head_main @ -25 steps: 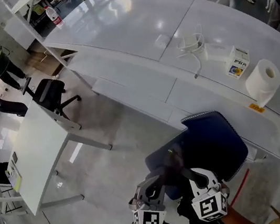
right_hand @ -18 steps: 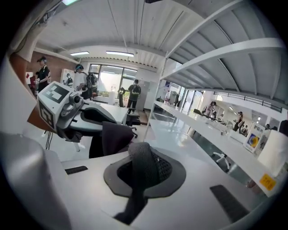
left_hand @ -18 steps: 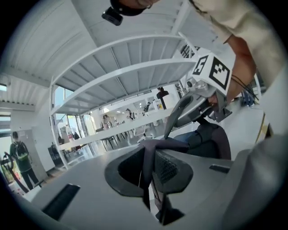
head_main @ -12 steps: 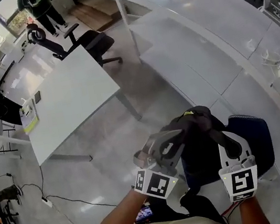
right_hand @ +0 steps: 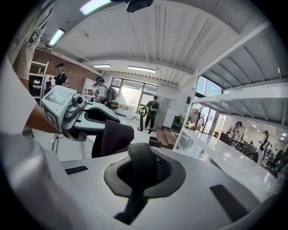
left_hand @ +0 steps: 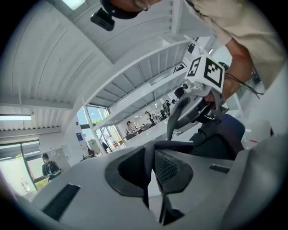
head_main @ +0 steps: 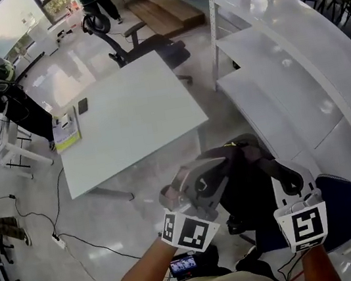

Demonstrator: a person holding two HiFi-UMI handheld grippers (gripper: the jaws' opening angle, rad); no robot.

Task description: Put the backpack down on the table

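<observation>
The black backpack hangs in the air between my two grippers, low in the head view, above the floor. My left gripper is shut on a dark strap of it. My right gripper is shut on a mesh shoulder strap. Ahead and to the left stands the white rectangular table, apart from the backpack. In the left gripper view the right gripper shows over the bag. The right gripper view shows the left gripper beside a fold of the bag.
A booklet and a phone lie on the table's left end. A blue chair is behind the bag at lower right. White curved desks run along the right. A black office chair and people stand beyond.
The backpack has come up off the blue chair in both grippers. The view has swung from the curved desk to the white table, which now lies ahead.
</observation>
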